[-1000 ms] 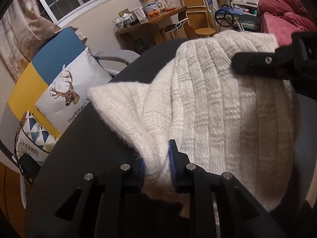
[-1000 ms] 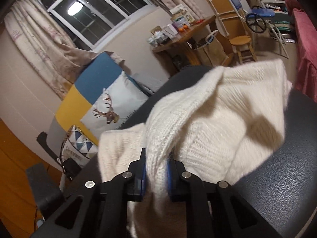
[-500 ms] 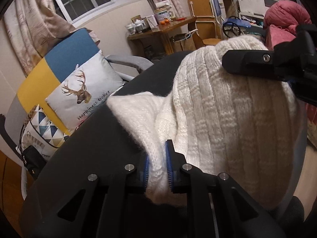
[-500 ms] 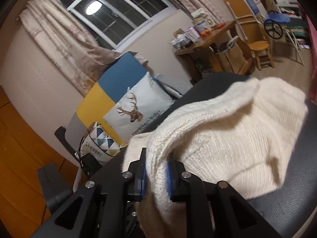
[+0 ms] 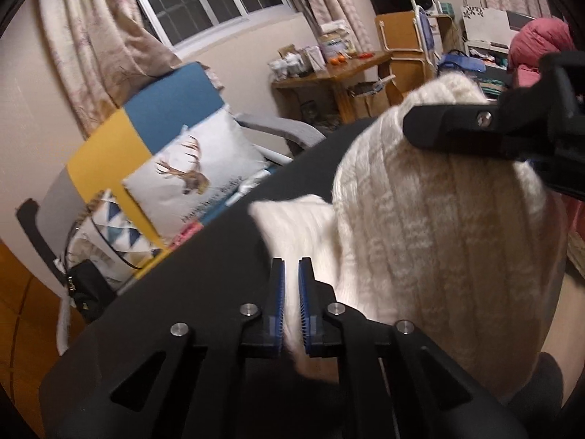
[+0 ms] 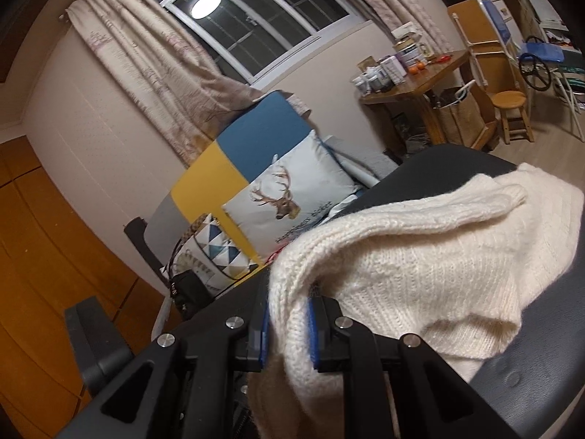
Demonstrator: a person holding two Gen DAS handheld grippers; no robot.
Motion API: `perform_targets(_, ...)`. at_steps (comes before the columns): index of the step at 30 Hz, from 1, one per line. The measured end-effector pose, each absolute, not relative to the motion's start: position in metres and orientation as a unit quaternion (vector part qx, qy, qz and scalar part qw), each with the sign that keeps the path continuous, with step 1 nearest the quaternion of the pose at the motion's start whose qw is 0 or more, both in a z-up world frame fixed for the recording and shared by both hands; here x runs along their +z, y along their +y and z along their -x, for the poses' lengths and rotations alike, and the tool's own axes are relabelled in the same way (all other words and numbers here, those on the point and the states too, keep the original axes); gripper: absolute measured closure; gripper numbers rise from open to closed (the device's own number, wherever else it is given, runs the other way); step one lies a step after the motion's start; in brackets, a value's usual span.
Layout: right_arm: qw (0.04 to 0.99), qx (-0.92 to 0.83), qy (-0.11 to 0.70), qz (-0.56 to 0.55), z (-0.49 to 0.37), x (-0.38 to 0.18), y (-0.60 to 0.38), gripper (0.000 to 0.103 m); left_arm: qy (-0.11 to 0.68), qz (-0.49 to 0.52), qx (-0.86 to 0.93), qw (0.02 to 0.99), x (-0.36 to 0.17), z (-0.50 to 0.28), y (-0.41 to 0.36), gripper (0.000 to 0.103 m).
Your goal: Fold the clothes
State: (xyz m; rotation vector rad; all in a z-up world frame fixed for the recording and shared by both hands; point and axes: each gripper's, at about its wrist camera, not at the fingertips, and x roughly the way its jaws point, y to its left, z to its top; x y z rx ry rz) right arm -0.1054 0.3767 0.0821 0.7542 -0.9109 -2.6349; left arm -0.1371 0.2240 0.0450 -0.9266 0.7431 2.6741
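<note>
Between both tongs (image 5: 291,274) (image 6: 289,305), cream sweater (image 5: 438,226), long axis toward the window.

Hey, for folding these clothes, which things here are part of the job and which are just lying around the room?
Part of the job:
- cream knit sweater
- left tongs, shut on the sweater
- right tongs, shut on the sweater
- black table under it

Just lying about:
- deer cushion
- triangle-pattern cushion
- wooden stool
- cluttered wooden desk
</note>
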Motion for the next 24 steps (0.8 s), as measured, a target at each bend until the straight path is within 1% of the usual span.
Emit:
perform_targets(3,0.143,-0.904,-0.307,-0.261,0.105,0.089,0.359,0.088,0.257,0.301,0.914,0.094,0.059,0.128,0.210,0.096)
perform_targets(8,0.176,-0.901,-0.301,-0.258,0.103,0.104,0.328,0.088,0.237,0.300,0.921,0.078,0.076,0.121,0.183,0.096)
perform_targets(13,0.205,-0.898,-0.293,-0.258,0.100,0.119,0.298,0.088,0.208,0.307,0.926,0.067,0.087,0.116,0.155,0.096)
perform_targets(24,0.269,-0.886,-0.266,-0.270,0.095,0.139,0.224,0.088,0.184,0.310,0.933,0.009,0.108,0.096,0.086,0.096)
